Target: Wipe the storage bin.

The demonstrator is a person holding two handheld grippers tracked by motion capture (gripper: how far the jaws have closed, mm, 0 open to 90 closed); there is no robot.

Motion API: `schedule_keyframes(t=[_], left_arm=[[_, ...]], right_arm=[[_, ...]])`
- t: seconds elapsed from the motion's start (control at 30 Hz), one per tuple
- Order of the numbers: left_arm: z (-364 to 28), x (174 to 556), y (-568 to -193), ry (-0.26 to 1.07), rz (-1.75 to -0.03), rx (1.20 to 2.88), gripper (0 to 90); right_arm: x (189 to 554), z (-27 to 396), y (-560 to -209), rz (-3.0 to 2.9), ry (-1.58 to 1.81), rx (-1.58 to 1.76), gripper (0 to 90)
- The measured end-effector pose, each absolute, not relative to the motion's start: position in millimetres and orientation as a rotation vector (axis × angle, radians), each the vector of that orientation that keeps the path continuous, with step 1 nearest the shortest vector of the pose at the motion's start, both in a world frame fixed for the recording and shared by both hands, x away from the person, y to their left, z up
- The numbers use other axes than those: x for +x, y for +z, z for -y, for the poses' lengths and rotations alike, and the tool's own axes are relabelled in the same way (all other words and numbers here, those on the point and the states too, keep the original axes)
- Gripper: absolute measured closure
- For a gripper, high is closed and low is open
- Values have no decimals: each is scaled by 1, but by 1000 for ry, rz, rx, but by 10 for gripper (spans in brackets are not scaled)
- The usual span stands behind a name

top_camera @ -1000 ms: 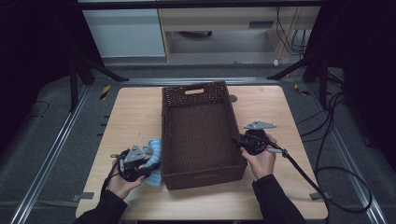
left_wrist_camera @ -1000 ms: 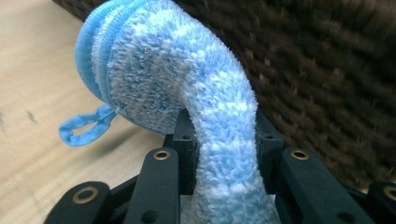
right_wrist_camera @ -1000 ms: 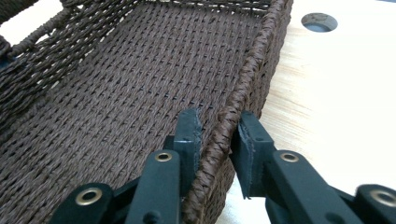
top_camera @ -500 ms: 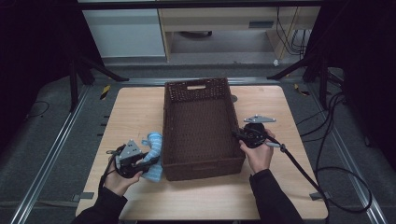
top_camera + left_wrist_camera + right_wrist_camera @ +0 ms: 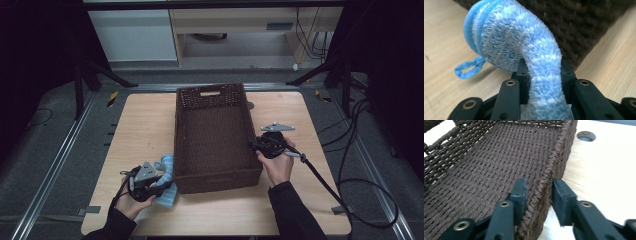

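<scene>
— Pale wooden table [image 5: 150, 125], dark room, white cabinet [image 5: 135, 35] upper left, cables [image 5: 360, 150] at right.

— And the basket [image 5: 215, 135] sits mid-frame, blocking the middle.

— Left gripper [image 5: 160, 182], lower left, pinches a fluffy blue cloth [image 5: 167, 172] just beside the basket's corner.

— Right gripper [image 5: 255, 146] straddles the basket's right rim; its jaws have just been opening, one pad off.

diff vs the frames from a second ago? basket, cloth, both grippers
The basket slid away from the person, up the table, and squared up. The right gripper has just been opening its jaws; the basket's right rim sits between them with a gap on one side. The left gripper stayed shut on the blue cloth, beside the basket's near left corner.
</scene>
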State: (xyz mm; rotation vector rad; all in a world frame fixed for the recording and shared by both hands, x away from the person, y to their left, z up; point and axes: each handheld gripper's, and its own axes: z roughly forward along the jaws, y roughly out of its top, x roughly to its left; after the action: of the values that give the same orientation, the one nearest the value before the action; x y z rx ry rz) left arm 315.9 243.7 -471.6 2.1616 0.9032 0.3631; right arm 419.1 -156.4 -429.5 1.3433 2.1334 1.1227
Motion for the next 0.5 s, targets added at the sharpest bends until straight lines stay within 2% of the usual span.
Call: schedule_keyframes(t=[0.27, 0.4, 0.5], left_arm=[[-244, 310, -471, 353, -918, 2155, 686], [-245, 306, -465, 357, -913, 2132, 685], [-246, 304, -457, 370, -901, 2106, 685]], right_arm=[[406, 157, -424, -2178, 1106, 1313, 607], [405, 158, -429, -2212, 1086, 1341, 632], [405, 157, -429, -2221, 1095, 1359, 685]])
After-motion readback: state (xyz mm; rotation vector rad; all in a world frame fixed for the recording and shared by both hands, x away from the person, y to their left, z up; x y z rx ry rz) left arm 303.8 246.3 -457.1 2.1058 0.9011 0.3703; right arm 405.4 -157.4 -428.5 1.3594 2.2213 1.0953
